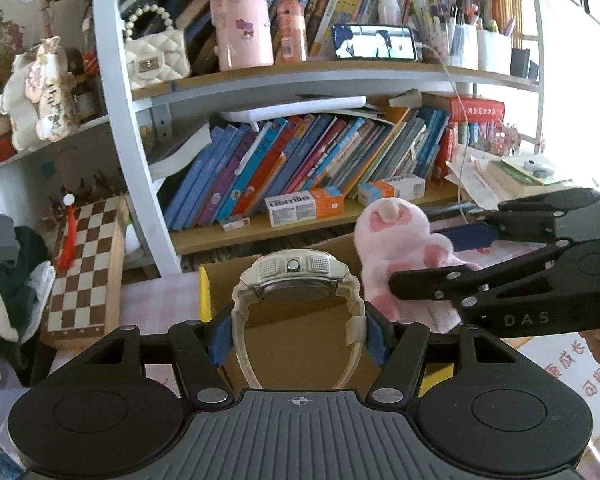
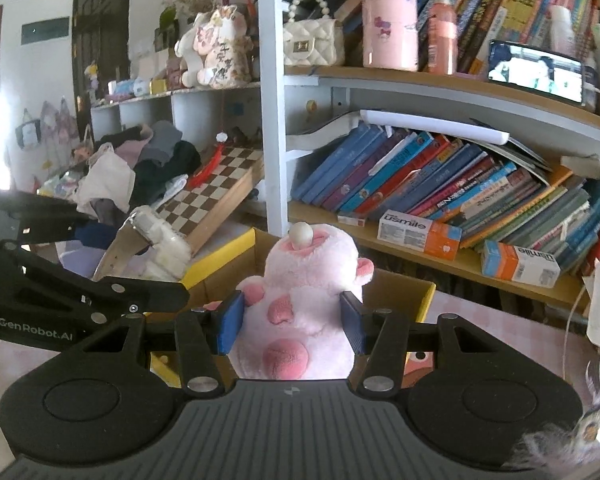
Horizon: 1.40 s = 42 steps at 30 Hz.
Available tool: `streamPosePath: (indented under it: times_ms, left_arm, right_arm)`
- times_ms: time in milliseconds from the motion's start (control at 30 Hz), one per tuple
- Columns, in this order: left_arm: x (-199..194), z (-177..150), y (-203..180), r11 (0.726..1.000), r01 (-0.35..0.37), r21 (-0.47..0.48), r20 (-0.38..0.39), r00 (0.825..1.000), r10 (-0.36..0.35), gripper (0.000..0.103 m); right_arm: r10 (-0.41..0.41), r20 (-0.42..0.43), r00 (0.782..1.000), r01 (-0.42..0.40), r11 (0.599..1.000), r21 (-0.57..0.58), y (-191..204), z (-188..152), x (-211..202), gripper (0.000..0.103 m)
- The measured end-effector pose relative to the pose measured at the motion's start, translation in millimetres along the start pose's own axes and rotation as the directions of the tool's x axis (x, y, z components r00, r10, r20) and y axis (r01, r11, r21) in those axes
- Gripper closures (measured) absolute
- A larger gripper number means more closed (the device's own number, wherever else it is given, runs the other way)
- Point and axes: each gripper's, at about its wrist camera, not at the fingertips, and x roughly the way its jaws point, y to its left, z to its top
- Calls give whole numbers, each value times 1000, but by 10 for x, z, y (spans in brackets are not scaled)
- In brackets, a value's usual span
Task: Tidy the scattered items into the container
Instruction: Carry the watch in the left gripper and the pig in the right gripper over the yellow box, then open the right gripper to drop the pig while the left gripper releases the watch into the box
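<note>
Left tongs (image 1: pixel 299 334), low in the frame, clamp a white watch (image 1: pixel 298 280) by its strap above an open cardboard box (image 1: pixel 296 344); further right, right tongs (image 2: pixel 293 326) grip a pink plush toy (image 2: pixel 300 304) over the same box, bookshelf (image 1: pixel 340 76) behind.

Cluttered white bookshelf (image 1: pixel 148 92), bright daylight

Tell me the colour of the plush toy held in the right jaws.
Pale pink with darker pink patches; the plush toy shows best in the right wrist view.
</note>
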Motion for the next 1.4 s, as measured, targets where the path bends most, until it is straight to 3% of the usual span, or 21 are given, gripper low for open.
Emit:
streamPosePath:
  times_ms: [367,700,933,1033,1400]
  left_arm:
    - [620,77,207,999,-3,49,-120,993,9,40]
    - [1102,-2,251,989,25,143,-231,973,9,39]
    - [1351,-63,251,984,38,176,-287,958,14,39]
    - [1409,-71,227,978,52,202,-310,951,14,39]
    - [1492,-107,124,959,72,274,-376,926,37,36]
  right_arm:
    - [-3,-134,991,-13,992,-122,-136,65,616,53]
    - [-65,-281,958,-35,941,-338,-105,-97,1152,53]
    - [-59,-378,924,-85,932,-353,-172,-168,1370,53]
    - [-65,-394,917,-98,919,-381,-155,-159,1421,62]
    - [-37,-413,910,-131,919,-371,-165,-141,1474,62]
